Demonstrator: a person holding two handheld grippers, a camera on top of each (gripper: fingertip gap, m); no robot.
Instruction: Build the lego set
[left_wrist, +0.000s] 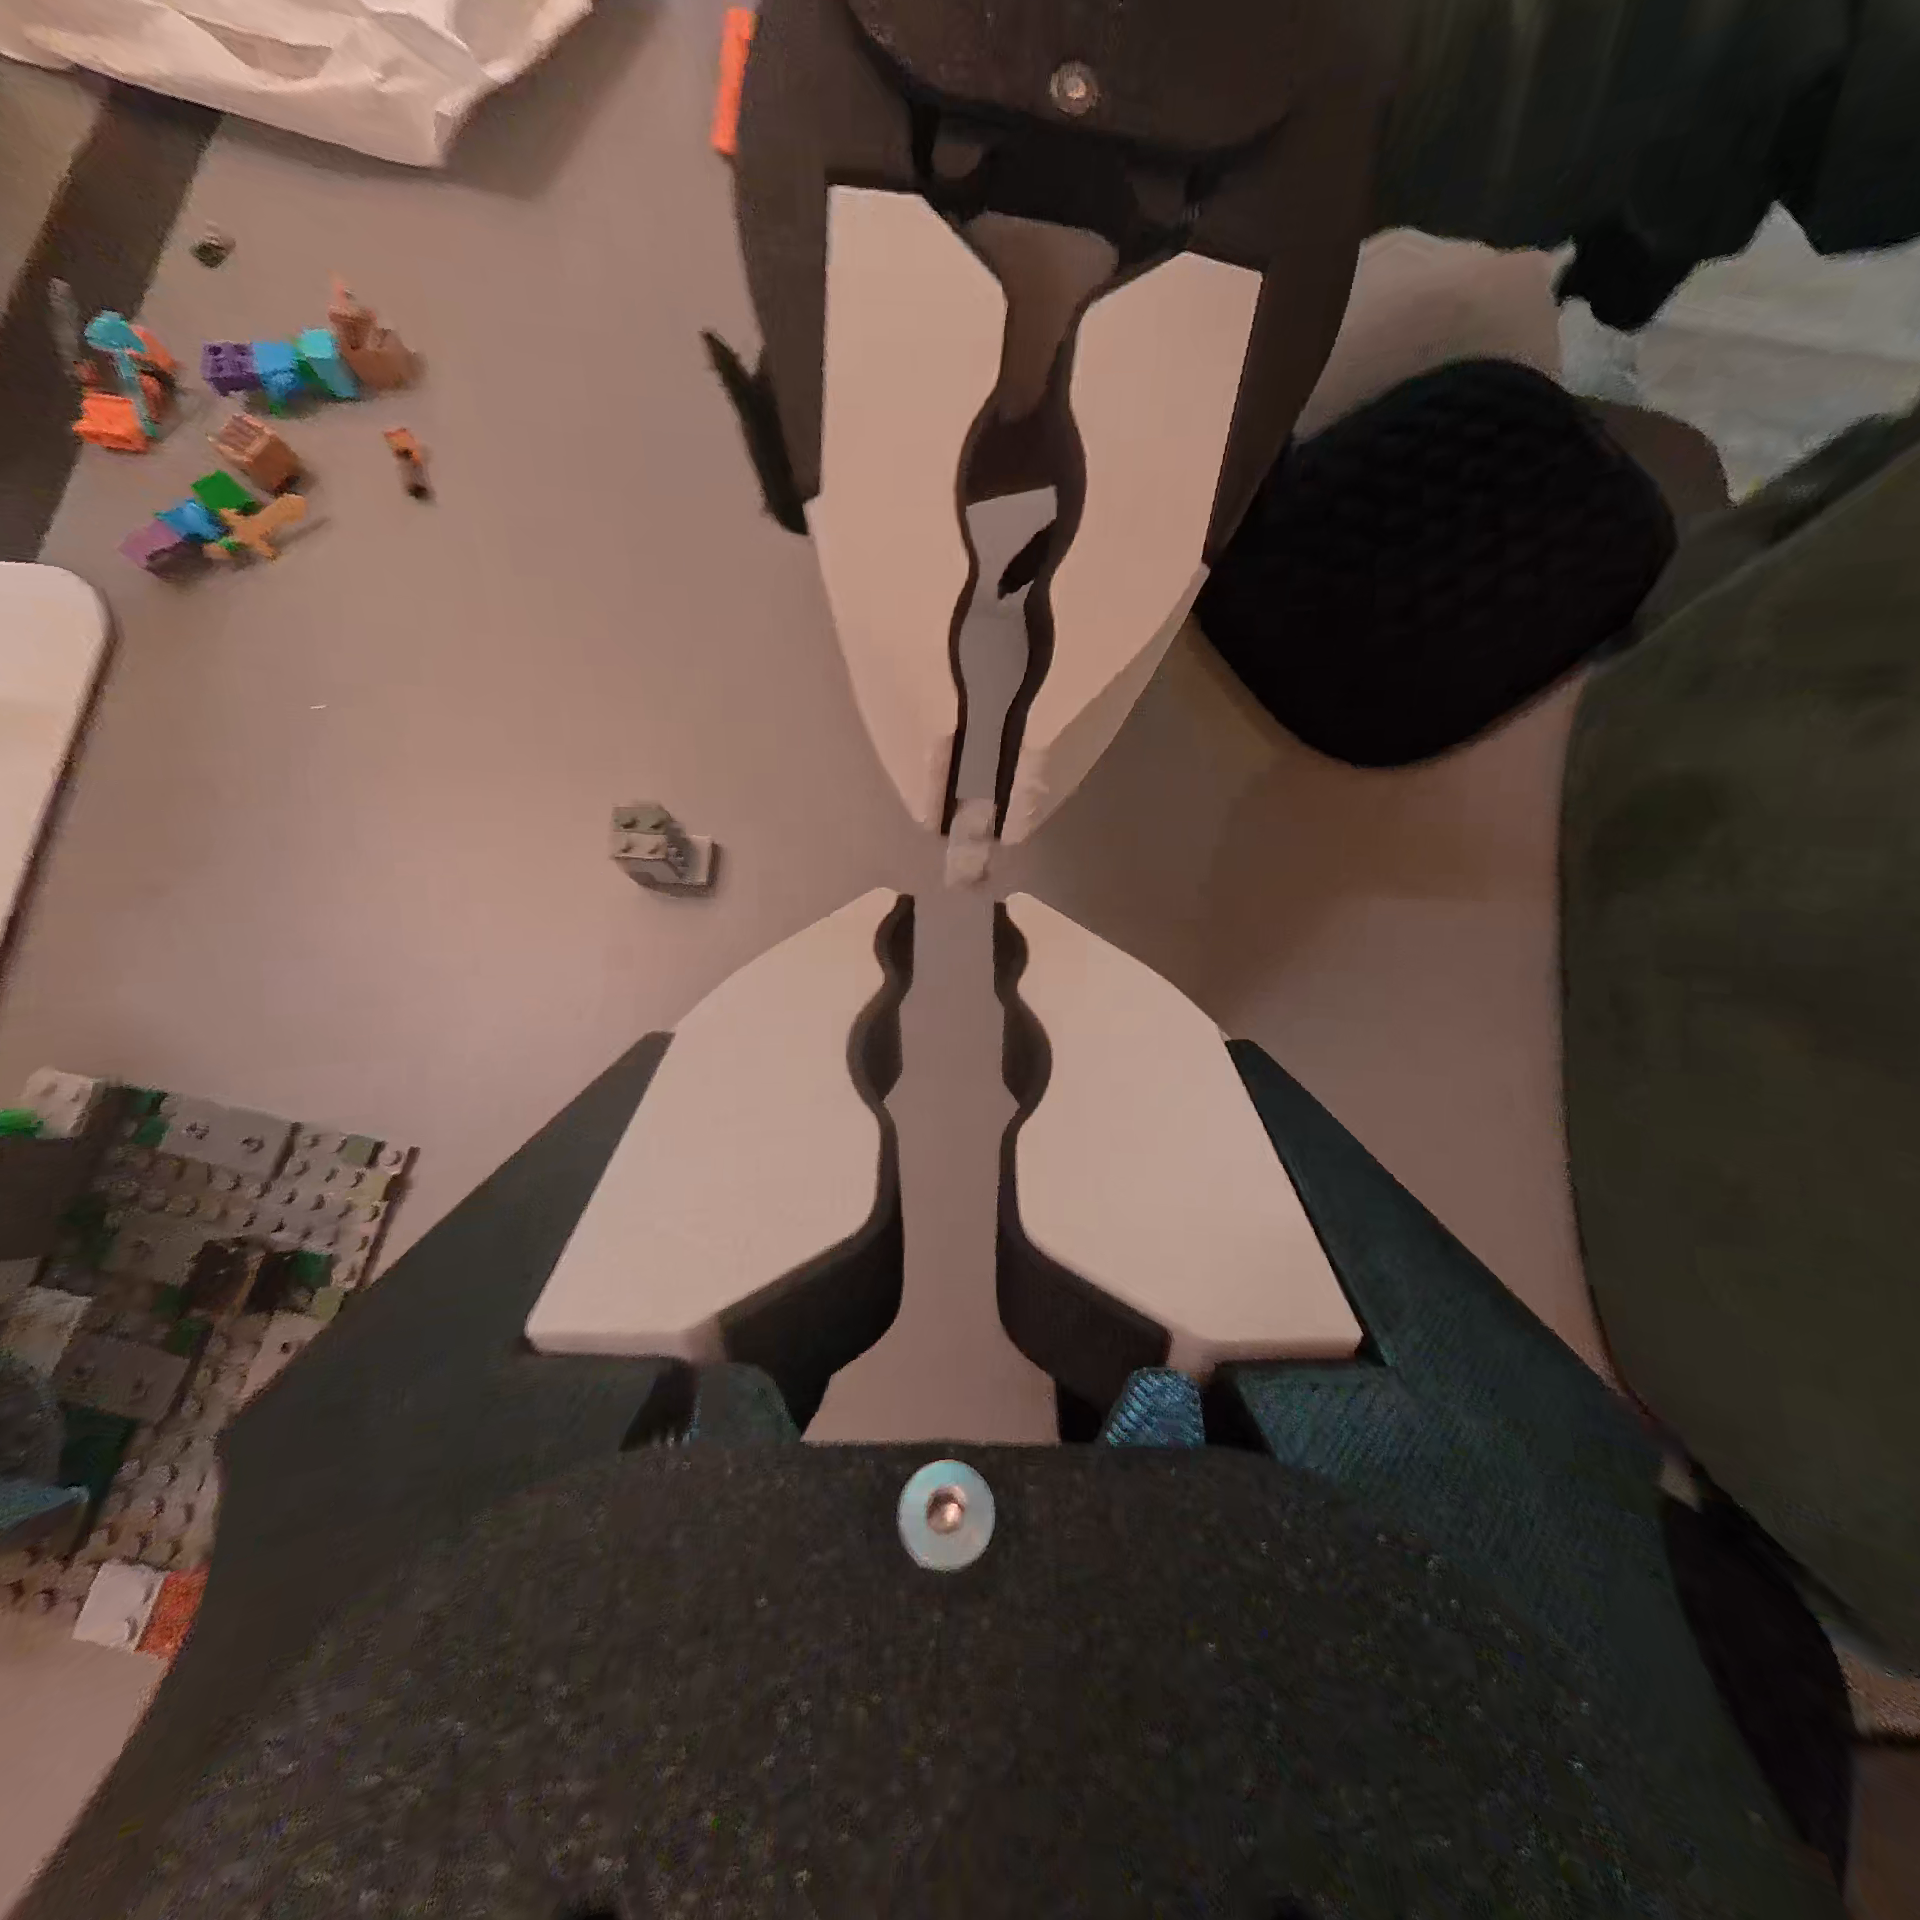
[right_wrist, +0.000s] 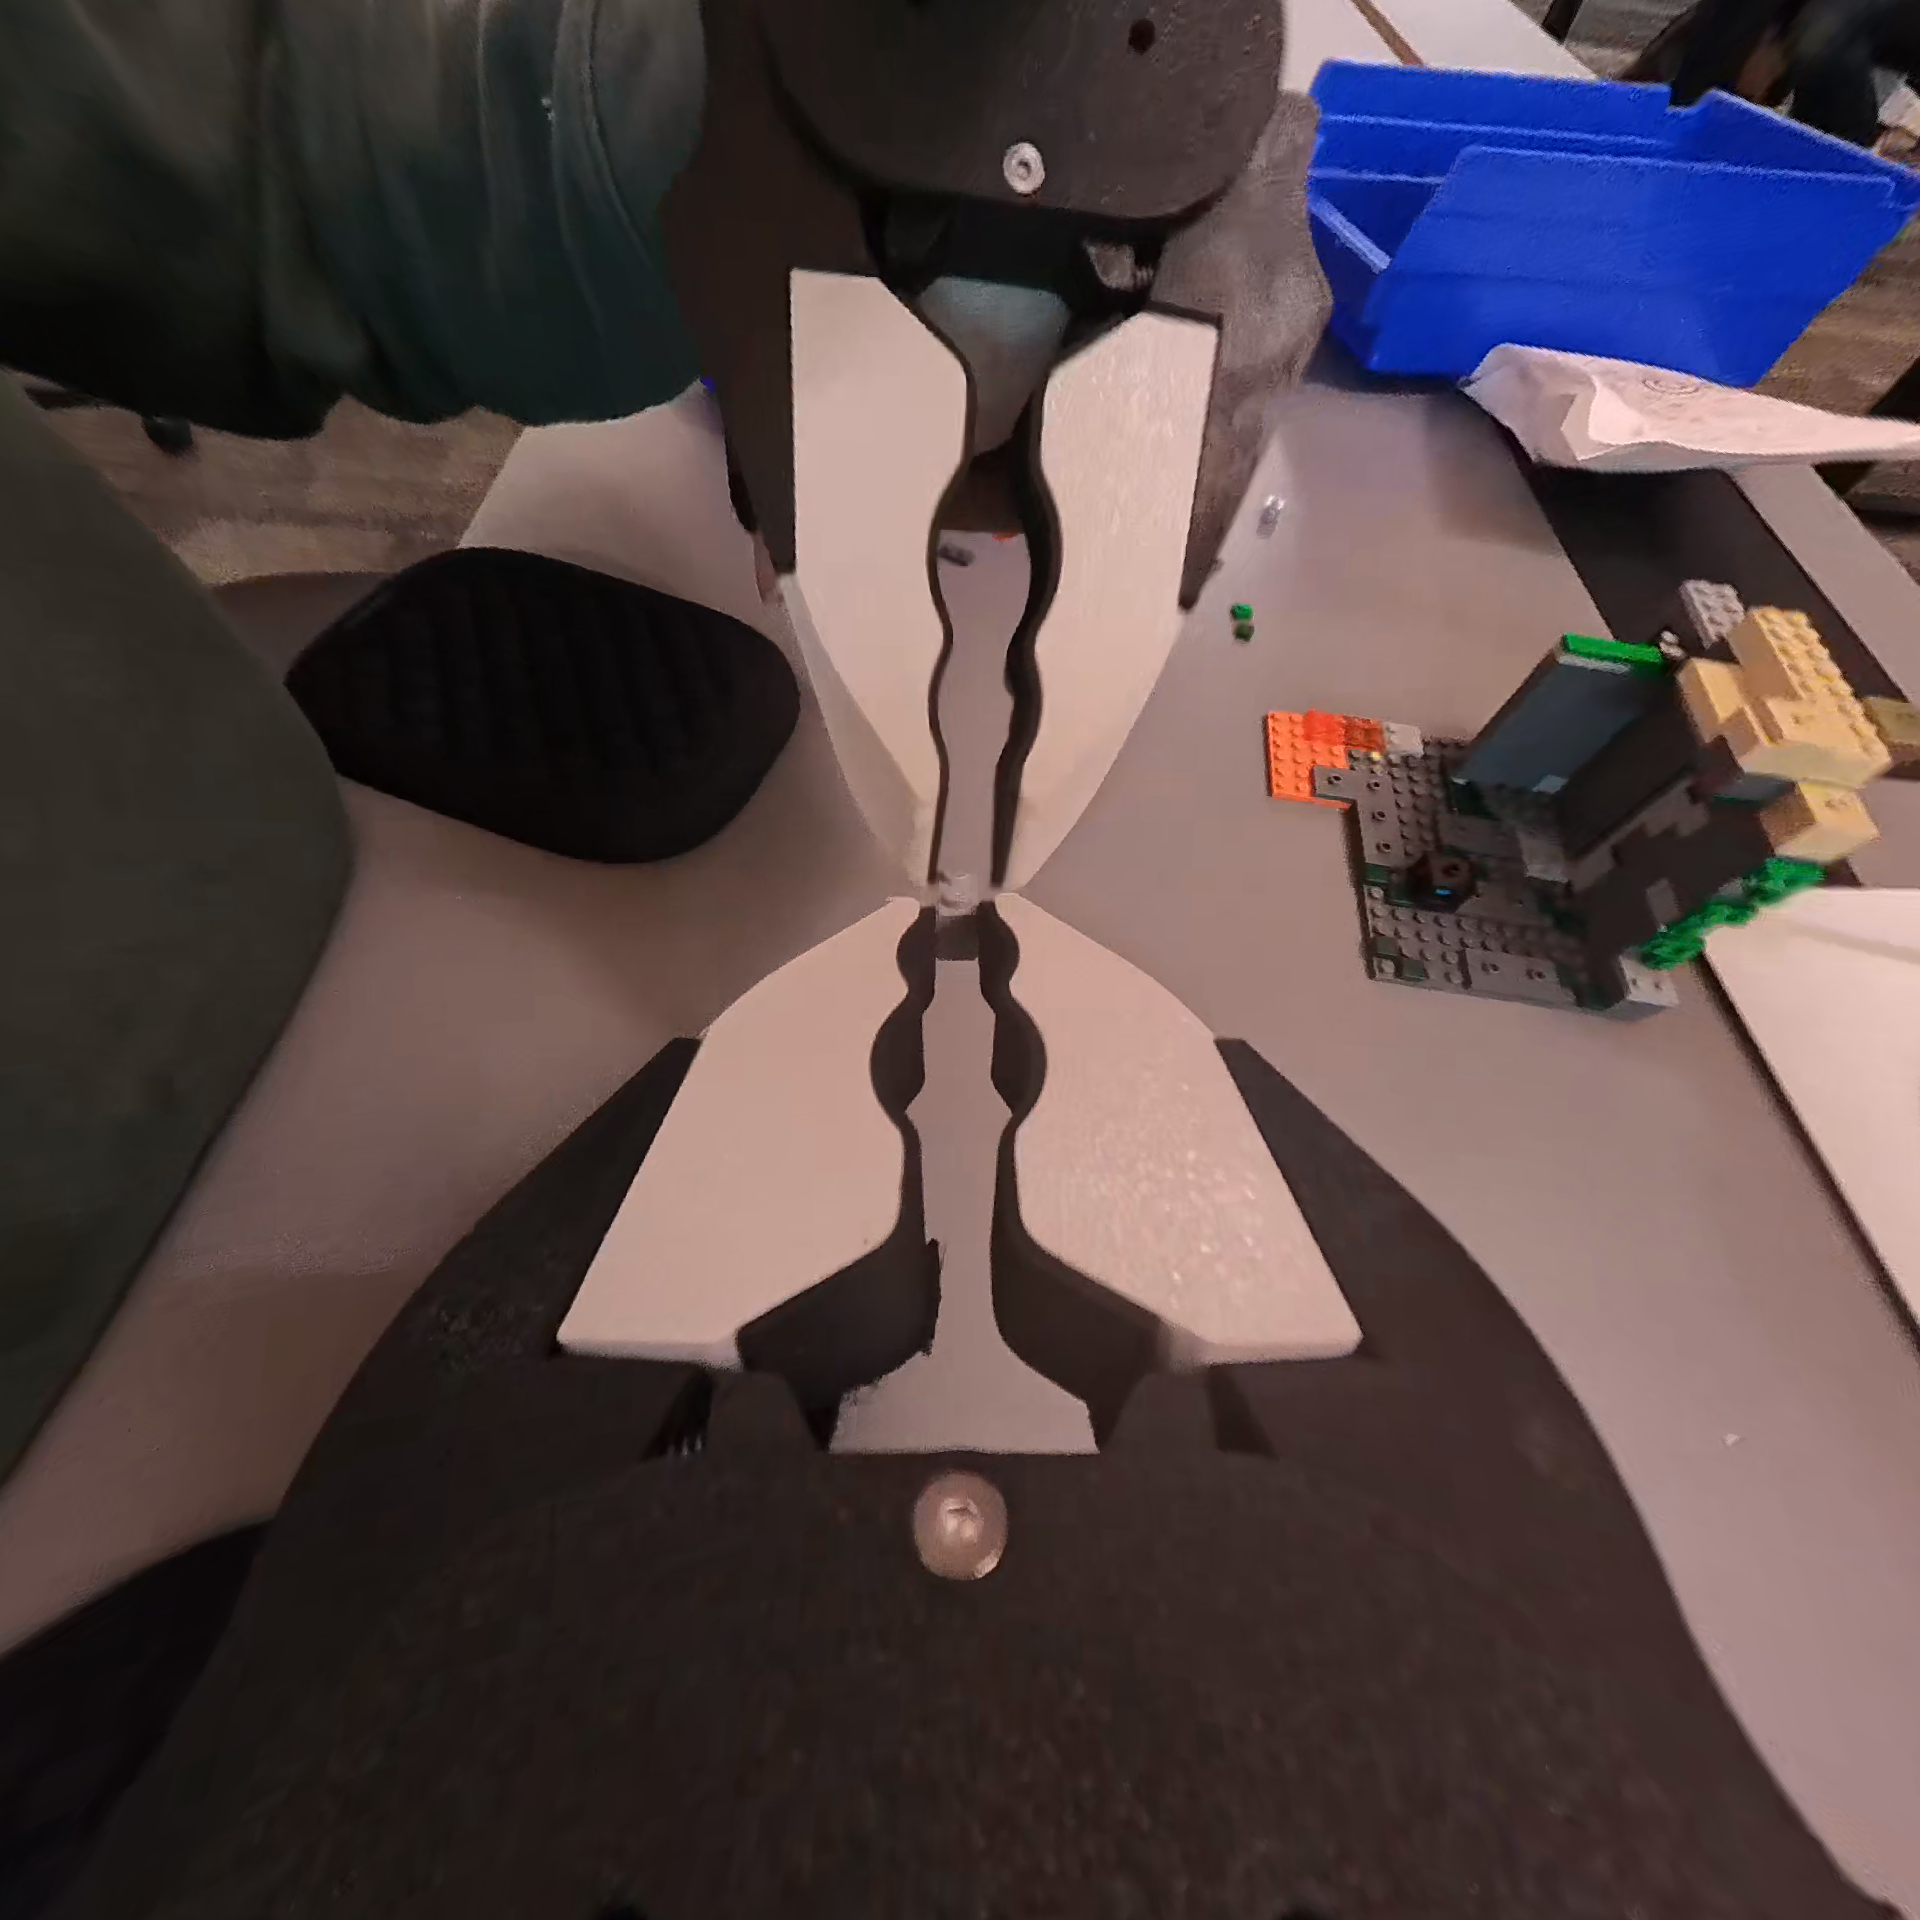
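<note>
Facing tip to tip above the bench, right gripper (left_wrist: 971, 821) fingers pinched a small grey piece (left_wrist: 968, 854); left gripper (left_wrist: 951, 902) fingers stood narrowly apart, empty.

Both grippers, left gripper (left_wrist: 951, 902) and right gripper (right_wrist: 958, 906), share one build: rough black printed body, one silver screw set centrally near the camera, two pale off-white curved fingers (left_wrist: 727, 1122) with wavy black inner edges; person's sleeve (right_wrist: 343, 208) dark green.

A blue bin (right_wrist: 1621, 208), white paper (right_wrist: 1683, 416) and black cushion (right_wrist: 540, 707) sit around.
</note>
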